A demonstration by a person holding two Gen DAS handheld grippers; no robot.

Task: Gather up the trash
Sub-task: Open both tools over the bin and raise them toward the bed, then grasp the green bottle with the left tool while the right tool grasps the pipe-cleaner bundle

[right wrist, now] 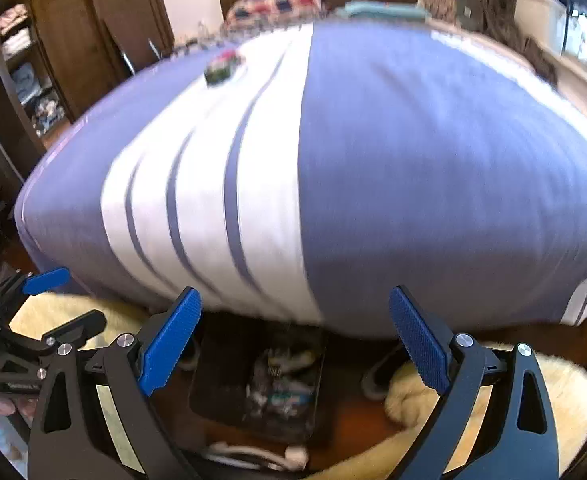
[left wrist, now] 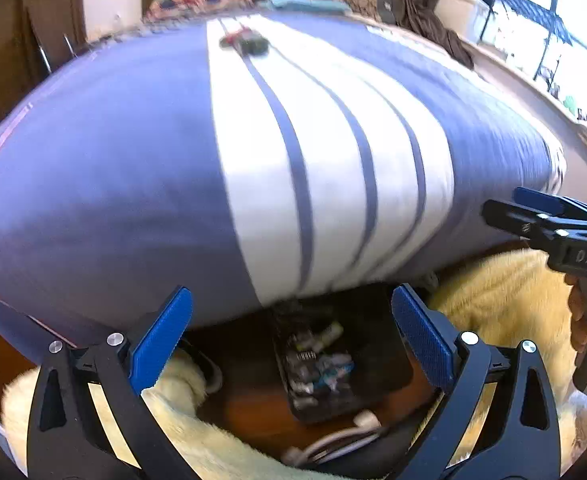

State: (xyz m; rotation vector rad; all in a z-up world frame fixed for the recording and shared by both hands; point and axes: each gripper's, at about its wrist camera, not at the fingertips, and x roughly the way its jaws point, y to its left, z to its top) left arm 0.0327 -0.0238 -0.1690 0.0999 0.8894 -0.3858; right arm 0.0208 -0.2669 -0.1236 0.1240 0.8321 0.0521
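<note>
A small red and dark green piece of trash (left wrist: pixel 244 42) lies far back on the white stripe of the blue bed cover (left wrist: pixel 113 160); it also shows in the right wrist view (right wrist: pixel 223 66). A black mesh bin (left wrist: pixel 321 364) holding wrappers stands on the floor at the foot of the bed, also in the right wrist view (right wrist: pixel 281 384). My left gripper (left wrist: pixel 291 336) is open and empty above the bin. My right gripper (right wrist: pixel 295 340) is open and empty above the bin too. Each gripper shows in the other's view: the right gripper (left wrist: pixel 505 206) and the left gripper (right wrist: pixel 77 300).
A cream fluffy rug (left wrist: pixel 505 292) lies on the wooden floor (right wrist: pixel 357 416) around the bin. White cables (right wrist: pixel 261 454) lie in front of the bin. A dark slipper (right wrist: pixel 377 376) sits by the rug. Pillows (right wrist: pixel 277 6) and a wardrobe (right wrist: pixel 73 40) stand beyond the bed.
</note>
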